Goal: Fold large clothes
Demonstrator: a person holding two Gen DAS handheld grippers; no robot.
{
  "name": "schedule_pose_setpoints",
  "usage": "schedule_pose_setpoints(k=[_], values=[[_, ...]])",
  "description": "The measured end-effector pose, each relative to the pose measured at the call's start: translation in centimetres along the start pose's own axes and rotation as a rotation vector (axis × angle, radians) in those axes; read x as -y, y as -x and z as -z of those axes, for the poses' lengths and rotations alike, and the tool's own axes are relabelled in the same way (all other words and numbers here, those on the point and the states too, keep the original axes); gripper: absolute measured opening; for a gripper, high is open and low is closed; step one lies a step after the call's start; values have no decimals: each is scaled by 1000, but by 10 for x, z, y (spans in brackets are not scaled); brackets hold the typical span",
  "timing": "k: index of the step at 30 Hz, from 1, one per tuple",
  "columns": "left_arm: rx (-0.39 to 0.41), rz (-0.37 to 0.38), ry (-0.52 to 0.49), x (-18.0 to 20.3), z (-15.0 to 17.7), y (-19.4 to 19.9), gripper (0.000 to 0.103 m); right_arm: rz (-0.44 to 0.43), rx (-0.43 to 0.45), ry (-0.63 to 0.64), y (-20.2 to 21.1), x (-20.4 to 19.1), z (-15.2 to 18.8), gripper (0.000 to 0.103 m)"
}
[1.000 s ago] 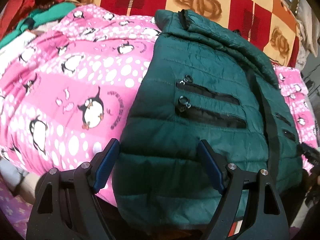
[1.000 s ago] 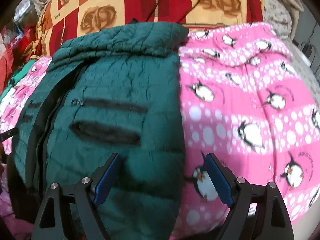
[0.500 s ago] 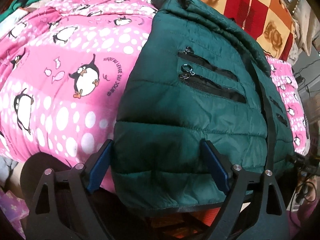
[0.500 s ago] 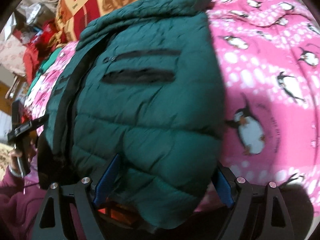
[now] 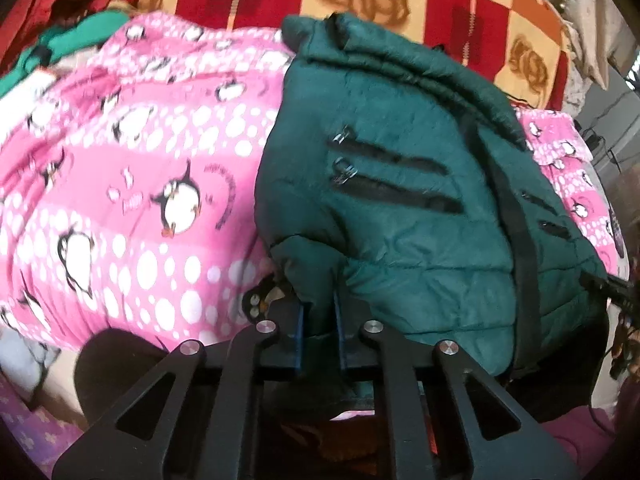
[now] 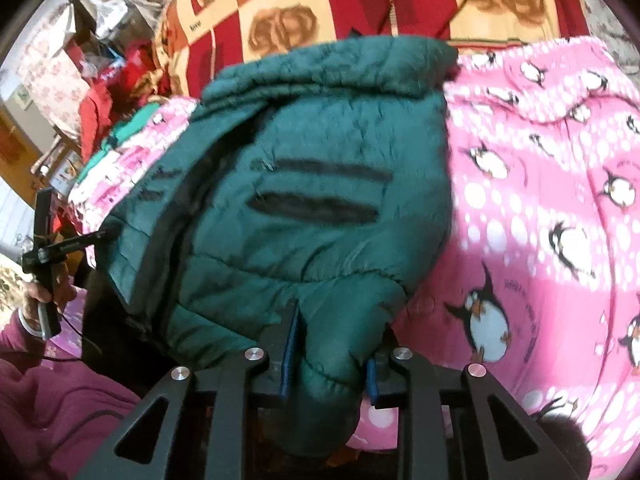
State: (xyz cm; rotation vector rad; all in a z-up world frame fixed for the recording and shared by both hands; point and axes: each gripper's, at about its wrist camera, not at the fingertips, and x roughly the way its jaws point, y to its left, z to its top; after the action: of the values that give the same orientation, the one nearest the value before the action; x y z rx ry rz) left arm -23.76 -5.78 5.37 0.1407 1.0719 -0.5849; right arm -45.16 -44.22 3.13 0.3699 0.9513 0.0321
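Observation:
A dark green quilted jacket (image 5: 400,184) with black zip pockets lies front up on a pink penguin blanket (image 5: 120,184). My left gripper (image 5: 318,320) is shut on the jacket's near left hem corner, which bunches between the blue pads. In the right wrist view the same jacket (image 6: 320,200) fills the middle. My right gripper (image 6: 330,354) is shut on its near right hem corner, with thick padded fabric pinched between the pads. The left hand-held gripper also shows in the right wrist view (image 6: 44,240) at the far left.
A red, orange and cream rose-patterned quilt (image 5: 380,4) lies behind the jacket. Green and red clothes (image 5: 68,44) are heaped at the far left. The penguin blanket (image 6: 560,220) spreads to the right. My maroon sleeve (image 6: 60,392) is at the lower left.
Both grippers closed from wide open onto the jacket's near hem corners. The hem now bunches up between the pads on each side.

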Motion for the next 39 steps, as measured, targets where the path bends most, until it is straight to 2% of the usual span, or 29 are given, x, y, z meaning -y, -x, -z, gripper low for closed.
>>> schedule_pose_setpoints(k=[5, 12, 18, 25, 31, 39], values=[[44, 7, -12, 6, -8, 13, 9, -19, 59, 3, 13, -3, -12, 25], [93, 31, 31, 4, -29, 25, 9, -21, 143, -2, 33, -1, -32, 25], [201, 45, 81, 7, -56, 43, 9, -2, 221, -20, 39, 5, -57, 25], [318, 21, 70, 23, -98, 47, 9, 56, 291, -43, 39, 15, -98, 25], [366, 17, 98, 24, -131, 40, 9, 76, 328, -70, 37, 27, -124, 25], [392, -11, 98, 31, -167, 28, 9, 109, 361, -81, 31, 34, -155, 25]])
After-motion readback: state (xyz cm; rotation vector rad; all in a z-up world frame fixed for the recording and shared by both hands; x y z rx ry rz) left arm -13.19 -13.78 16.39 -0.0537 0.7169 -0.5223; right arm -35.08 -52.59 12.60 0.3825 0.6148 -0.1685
